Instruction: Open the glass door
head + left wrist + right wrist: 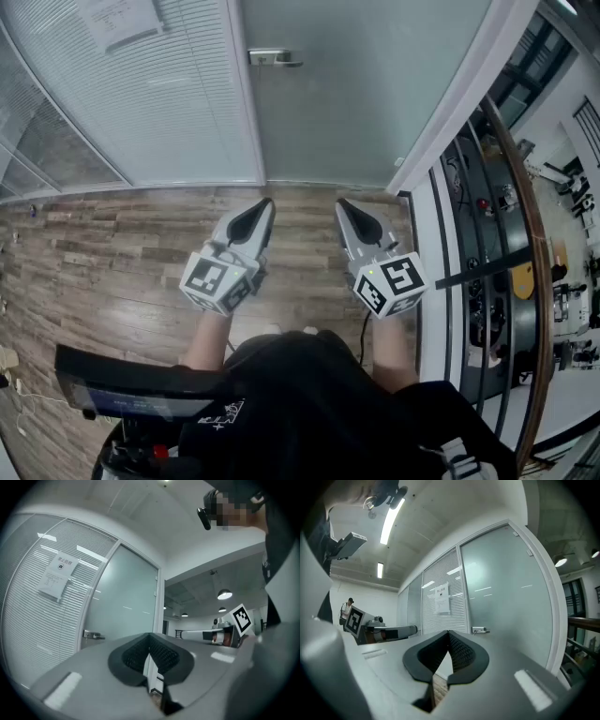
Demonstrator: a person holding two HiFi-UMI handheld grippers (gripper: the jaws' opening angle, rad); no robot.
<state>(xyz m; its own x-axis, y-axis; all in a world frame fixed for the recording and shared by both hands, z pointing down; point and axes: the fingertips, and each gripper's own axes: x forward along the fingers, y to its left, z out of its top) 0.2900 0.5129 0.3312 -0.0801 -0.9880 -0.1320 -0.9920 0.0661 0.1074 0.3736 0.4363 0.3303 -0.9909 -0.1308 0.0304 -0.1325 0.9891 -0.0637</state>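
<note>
- Wood-plank floor (112, 253) meets the frosted glass door (366, 84) at 12 o'clock, with its handle (274, 58) at 11.
- Paper notice (120, 21) at 10 o'clock: print too small to read.
- Left gripper (265, 204) and right gripper (343, 204): jaws closed together, empty, apart from the door.

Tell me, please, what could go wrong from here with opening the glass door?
The left gripper and right gripper have jaws together, short of the door handle; reaching in shut, they might only knock it. The railing close on the right could snag that arm.
</note>
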